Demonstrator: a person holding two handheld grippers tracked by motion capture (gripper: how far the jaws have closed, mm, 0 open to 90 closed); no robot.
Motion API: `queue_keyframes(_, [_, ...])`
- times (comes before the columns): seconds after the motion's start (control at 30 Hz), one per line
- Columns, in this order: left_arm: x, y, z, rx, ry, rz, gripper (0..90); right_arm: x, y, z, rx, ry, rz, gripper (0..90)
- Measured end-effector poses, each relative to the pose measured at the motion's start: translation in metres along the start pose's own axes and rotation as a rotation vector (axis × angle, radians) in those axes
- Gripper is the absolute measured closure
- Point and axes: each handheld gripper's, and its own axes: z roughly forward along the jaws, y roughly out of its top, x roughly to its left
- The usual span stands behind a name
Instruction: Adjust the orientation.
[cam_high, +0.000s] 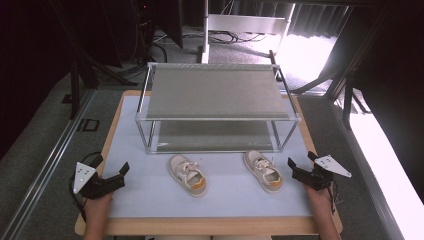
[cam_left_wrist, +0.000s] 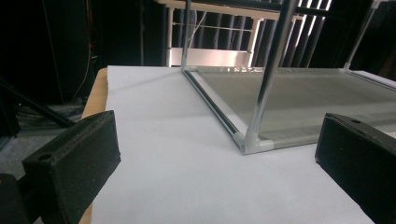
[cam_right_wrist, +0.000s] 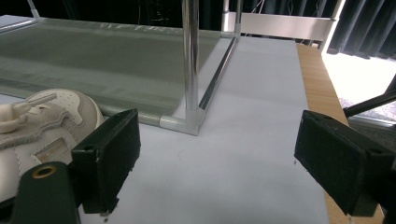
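Two small beige-and-white sneakers lie on the pale mat in front of a metal two-shelf rack (cam_high: 215, 92). The left shoe (cam_high: 188, 175) has an orange heel; the right shoe (cam_high: 263, 171) lies nearer my right gripper. My left gripper (cam_high: 111, 172) rests open at the mat's front left, nothing between its jaws; in the left gripper view (cam_left_wrist: 219, 154) it faces the rack's front left leg (cam_left_wrist: 266, 88). My right gripper (cam_high: 301, 163) is open at the front right. In the right gripper view (cam_right_wrist: 215, 154) the right shoe (cam_right_wrist: 42, 121) lies beside the left jaw.
The rack has grey mesh shelves, the lower one (cam_high: 215, 136) near mat level. The mat (cam_high: 225, 197) covers a wooden table (cam_high: 200, 226). Dark stands and cables crowd the floor behind, and bright light falls at the right.
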Motion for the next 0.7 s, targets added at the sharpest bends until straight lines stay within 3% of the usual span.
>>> queue_keyframes(0.2, [-0.0018, 0.0005, 0.0009, 0.021, -0.037, 0.021, 0.0, 0.0054, 0.0001, 0.0005, 0.004, -0.009, -0.052, 13.9])
queue_keyframes(0.3, [0.0007, 0.0014, 0.0016, 0.045, -0.078, 0.002, 0.0, 0.0056, -0.0001, -0.0004, 0.000, 0.005, -0.062, 13.9])
queue_keyframes(0.37, [0.0040, 0.0028, 0.0036, 0.083, -0.110, -0.026, 0.0, 0.0045, -0.0003, -0.0004, -0.005, 0.010, -0.053, 13.9])
queue_keyframes(0.47, [0.0057, 0.0040, 0.0045, 0.106, -0.142, -0.032, 0.0, 0.0034, -0.0001, -0.0003, -0.002, 0.017, -0.044, 13.9])
queue_keyframes(0.6, [0.0025, 0.0069, 0.0087, 0.191, -0.187, -0.001, 0.0, 0.0047, 0.0002, 0.0008, 0.008, 0.024, -0.060, 13.9])
queue_keyframes(0.7, [0.0023, 0.0086, 0.0100, 0.246, -0.191, 0.016, 0.0, 0.0063, 0.0002, 0.0008, 0.010, 0.023, -0.075, 13.9])
